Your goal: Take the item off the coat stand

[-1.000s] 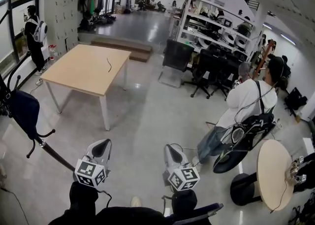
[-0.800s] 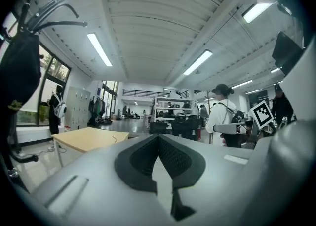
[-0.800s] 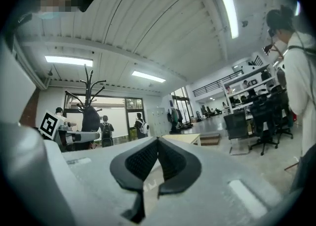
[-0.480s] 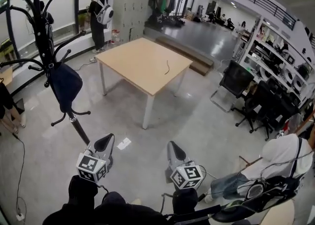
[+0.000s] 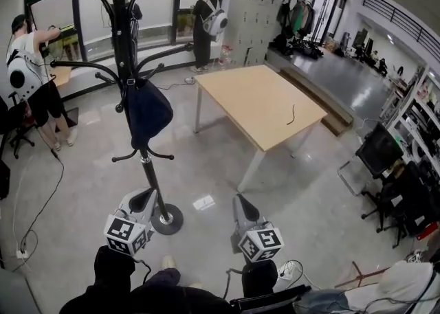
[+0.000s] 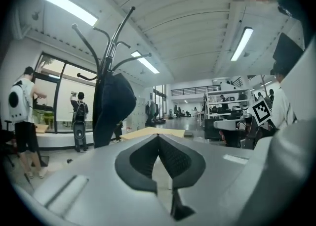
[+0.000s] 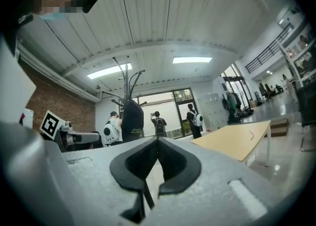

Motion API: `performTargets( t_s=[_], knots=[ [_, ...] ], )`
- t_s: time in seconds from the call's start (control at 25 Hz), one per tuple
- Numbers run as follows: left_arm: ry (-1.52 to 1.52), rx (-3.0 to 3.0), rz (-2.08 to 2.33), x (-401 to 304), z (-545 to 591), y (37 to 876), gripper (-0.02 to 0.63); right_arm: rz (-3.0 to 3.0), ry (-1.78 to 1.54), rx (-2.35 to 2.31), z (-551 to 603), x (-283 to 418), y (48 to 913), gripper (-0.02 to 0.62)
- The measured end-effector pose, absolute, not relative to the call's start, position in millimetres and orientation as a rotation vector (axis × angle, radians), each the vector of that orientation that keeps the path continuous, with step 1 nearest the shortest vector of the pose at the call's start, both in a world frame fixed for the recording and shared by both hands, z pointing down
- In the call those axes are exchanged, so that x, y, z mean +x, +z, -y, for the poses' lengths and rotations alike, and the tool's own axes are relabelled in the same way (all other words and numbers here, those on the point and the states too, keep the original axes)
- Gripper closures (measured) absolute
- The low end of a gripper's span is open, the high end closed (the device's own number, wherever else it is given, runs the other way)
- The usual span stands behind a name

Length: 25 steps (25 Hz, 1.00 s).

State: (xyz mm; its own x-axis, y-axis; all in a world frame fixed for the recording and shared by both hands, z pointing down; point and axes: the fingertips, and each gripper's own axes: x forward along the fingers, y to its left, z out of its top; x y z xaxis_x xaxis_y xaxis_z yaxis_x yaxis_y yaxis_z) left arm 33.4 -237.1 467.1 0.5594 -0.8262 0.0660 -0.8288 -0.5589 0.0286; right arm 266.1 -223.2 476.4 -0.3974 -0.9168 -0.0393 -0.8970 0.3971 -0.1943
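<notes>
Bag (image 5: 146, 112) hangs by its strap from coat stand (image 5: 122, 38), near left; left tongs (image 5: 143, 200) and right tongs (image 5: 242, 207) pressed together, empty, short of it, grasp not yet begun.

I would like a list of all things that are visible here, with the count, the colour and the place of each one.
coat stand: one, black, on the floor at left
bag: one, dark blue, hanging on the coat stand
table: one, light wood, centre
cable: one, dark, on the table
lockers: one bank, grey, back wall
office chairs: several, black, right
left gripper: one, grey, shut, empty, bottom left
right gripper: one, grey, shut, empty, bottom centre
</notes>
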Motion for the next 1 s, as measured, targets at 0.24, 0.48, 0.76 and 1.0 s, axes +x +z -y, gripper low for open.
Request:
performTargets(
  t_s=[0.24, 0.48, 0.76, 1.0],
  knots=[
    [0.045, 2.628, 1.606, -17, 242, 466, 0.603, -2.624, -0.190, -1.464, 261, 208, 464, 0.594],
    [0.022, 2.567, 1.698, -57, 251, 461, 0.603, -2.692, -0.178, -1.356, 283, 159, 455, 0.594],
    [-0.013, 2.542, 1.738, -83, 269, 456, 0.603, -2.743, -0.156, -1.293, 306, 128, 450, 0.594],
    [-0.020, 2.539, 1.732, -92, 285, 452, 0.603, -2.746, -0.144, -1.239, 331, 114, 432, 0.592]
  ],
)
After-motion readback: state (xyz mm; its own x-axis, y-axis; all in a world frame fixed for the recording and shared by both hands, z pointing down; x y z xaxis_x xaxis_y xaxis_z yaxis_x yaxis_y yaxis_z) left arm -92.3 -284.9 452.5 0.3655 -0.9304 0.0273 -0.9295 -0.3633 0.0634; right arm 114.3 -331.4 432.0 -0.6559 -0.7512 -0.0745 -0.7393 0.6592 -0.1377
